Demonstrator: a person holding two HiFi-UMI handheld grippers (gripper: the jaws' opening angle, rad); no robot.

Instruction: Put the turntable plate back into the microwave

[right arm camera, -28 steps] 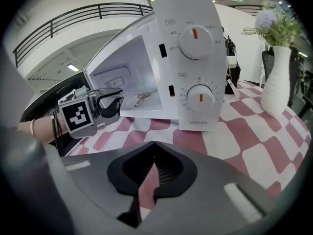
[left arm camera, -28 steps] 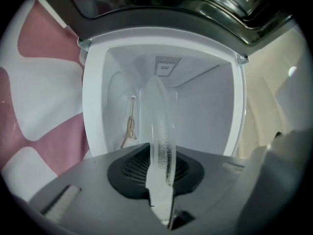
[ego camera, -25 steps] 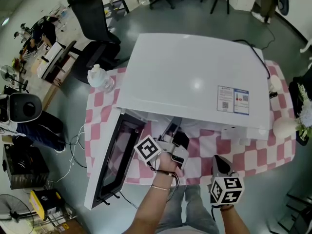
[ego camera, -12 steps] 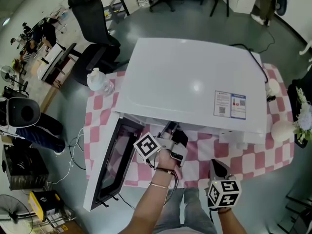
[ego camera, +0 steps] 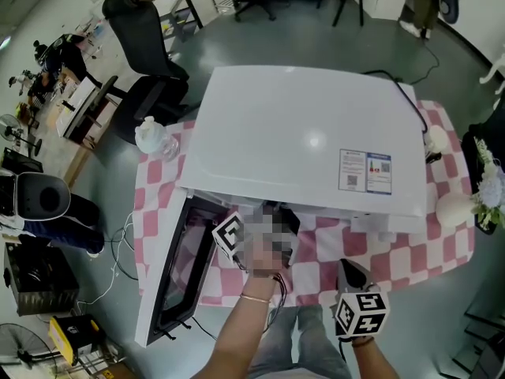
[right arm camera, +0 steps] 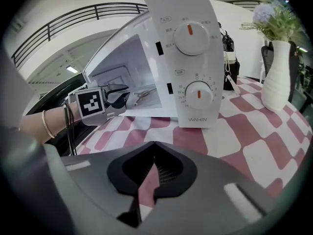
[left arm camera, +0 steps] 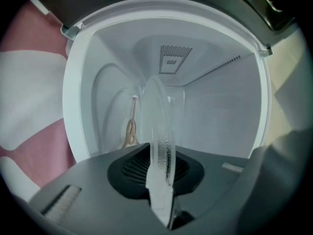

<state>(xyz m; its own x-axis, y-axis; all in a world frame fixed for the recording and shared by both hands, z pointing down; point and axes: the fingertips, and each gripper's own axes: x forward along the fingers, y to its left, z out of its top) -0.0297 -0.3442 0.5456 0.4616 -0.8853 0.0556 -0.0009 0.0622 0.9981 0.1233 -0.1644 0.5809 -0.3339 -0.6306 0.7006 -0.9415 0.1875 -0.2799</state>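
Observation:
The clear glass turntable plate (left arm camera: 159, 146) stands on edge between the jaws of my left gripper (left arm camera: 165, 214), which is shut on its rim. It points level into the white cavity (left arm camera: 215, 111) of the microwave (ego camera: 308, 140), at the opening. A tan support piece (left arm camera: 130, 131) lies on the cavity floor behind the plate. In the head view the left gripper (ego camera: 264, 239) is under a mosaic patch at the opening. My right gripper (right arm camera: 146, 180) is shut with nothing in it and hangs in front of the table (ego camera: 353, 273), angled down.
The microwave door (ego camera: 177, 267) hangs wide open at the left. Its control panel (right arm camera: 193, 58) with two dials faces the right gripper. A white vase with flowers (right arm camera: 276, 77) stands at the right on the pink checked cloth (ego camera: 410, 251). A clear bottle (ego camera: 154, 133) sits at the left.
The head view has shifted slightly. Both grippers stay about where they were, the left still shut on the plate at the opening.

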